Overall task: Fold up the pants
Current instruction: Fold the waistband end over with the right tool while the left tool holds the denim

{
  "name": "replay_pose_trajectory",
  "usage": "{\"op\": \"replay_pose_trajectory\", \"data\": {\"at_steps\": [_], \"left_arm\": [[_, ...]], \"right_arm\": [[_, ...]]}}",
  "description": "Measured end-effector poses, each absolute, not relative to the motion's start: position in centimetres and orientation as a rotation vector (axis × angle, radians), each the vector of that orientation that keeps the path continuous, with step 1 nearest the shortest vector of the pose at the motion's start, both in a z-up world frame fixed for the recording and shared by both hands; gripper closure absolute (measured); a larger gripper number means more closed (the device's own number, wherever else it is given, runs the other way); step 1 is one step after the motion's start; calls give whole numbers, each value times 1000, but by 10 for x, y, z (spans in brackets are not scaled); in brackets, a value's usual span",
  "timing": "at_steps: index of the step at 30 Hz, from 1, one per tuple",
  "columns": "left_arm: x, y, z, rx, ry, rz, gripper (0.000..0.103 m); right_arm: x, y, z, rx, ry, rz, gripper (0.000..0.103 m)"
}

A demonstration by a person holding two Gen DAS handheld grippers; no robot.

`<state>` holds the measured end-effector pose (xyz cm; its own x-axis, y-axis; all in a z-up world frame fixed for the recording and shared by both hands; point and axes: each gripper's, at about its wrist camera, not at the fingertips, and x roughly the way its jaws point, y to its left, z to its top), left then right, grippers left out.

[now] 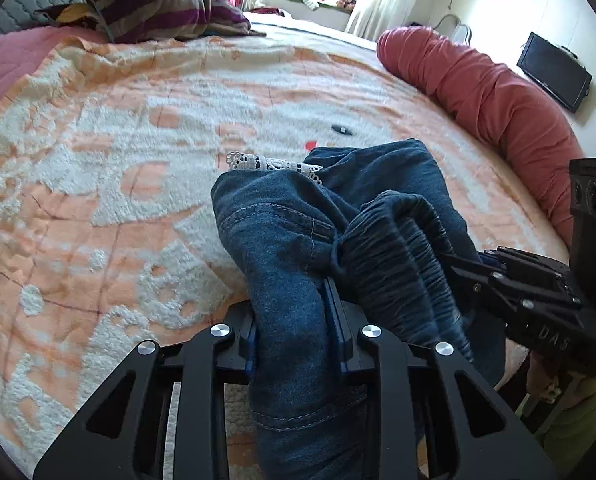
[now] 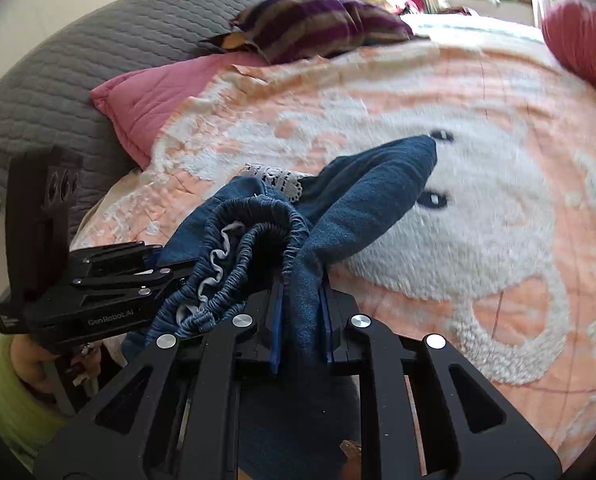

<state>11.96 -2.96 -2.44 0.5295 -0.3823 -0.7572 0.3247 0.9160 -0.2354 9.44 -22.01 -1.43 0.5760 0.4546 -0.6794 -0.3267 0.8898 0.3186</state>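
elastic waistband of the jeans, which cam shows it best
The right wrist view: the elastic waistband faces the camera, its gathered opening and pale inner lining visible. The left wrist view shows it only side-on, as ruched folds.

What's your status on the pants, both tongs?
Left tongs shut on pants. Right tongs shut on the same pants near the elastic waistband. Pants bunched, unfolded, over the bedspread. Nothing in the way.
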Motion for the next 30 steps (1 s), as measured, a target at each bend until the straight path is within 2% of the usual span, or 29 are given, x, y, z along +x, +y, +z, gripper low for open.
{"op": "replay_pose_trajectory", "data": {"at_steps": [7,12,21,27,30], "left_arm": [[139,-23,11,-47,820,-379,77],[157,-20,18,-48,797,-356,77],[195,-14,6,-63,810,-321,77],[211,-9,-20,-88,854,-303,77],[214,-9,-33,-68,878,-278,75]], "right_arm": [[111,-211,0,125,804,455,94],[136,-205,3,125,801,435,94],[180,-197,1,100,805,406,94],[190,-200,-21,114,849,378,94],[194,-204,-35,115,893,326,89]]}}
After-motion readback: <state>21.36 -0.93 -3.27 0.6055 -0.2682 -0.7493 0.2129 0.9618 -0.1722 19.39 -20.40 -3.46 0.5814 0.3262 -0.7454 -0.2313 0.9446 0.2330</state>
